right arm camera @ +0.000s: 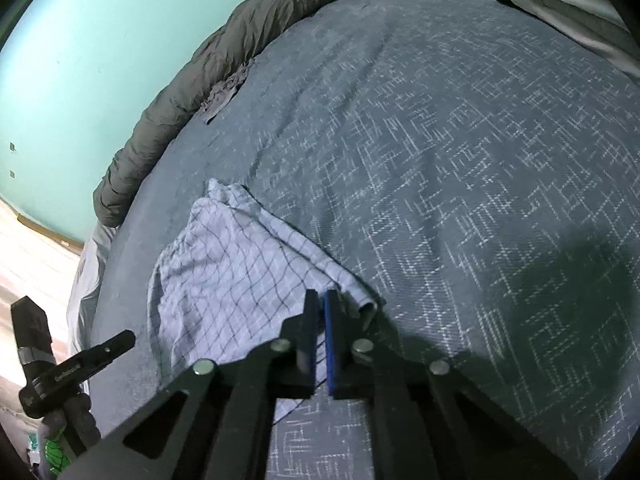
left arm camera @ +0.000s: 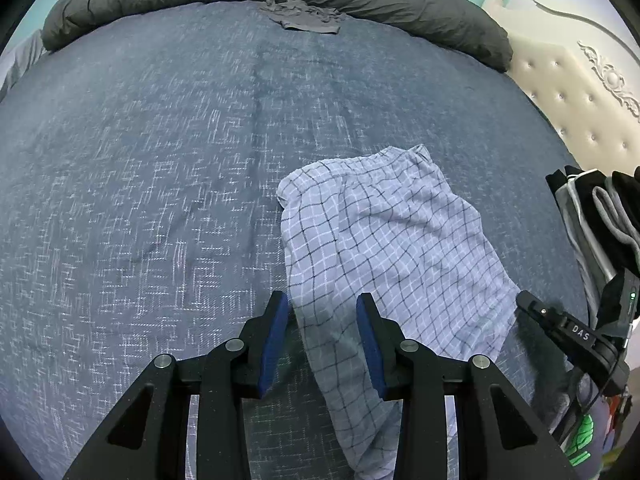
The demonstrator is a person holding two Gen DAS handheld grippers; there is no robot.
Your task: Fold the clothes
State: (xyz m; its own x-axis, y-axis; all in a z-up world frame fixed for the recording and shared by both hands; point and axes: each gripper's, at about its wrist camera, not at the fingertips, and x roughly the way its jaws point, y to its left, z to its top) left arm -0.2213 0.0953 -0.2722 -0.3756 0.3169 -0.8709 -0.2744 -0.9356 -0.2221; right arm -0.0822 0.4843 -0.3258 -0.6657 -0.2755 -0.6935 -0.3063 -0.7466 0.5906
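Checked shorts (left arm camera: 384, 240): they lie on the blue bed cover (left arm camera: 160, 160), near its front edge, partly folded and wrinkly.
How they feel: I think soft, thin and very light (they will flop and slide, not stay stiff).
Left gripper (left arm camera: 322, 344): partly open over the near end of the cloth, pads not pressing it.
Right gripper (right arm camera: 320, 340): closed tight at the near edge of the shorts (right arm camera: 224, 272), seemingly pinching the cloth.
Where to hold: the corners or the hem, one in each gripper, so the cloth stays flat.
Watch out: a thin pinch may slip.
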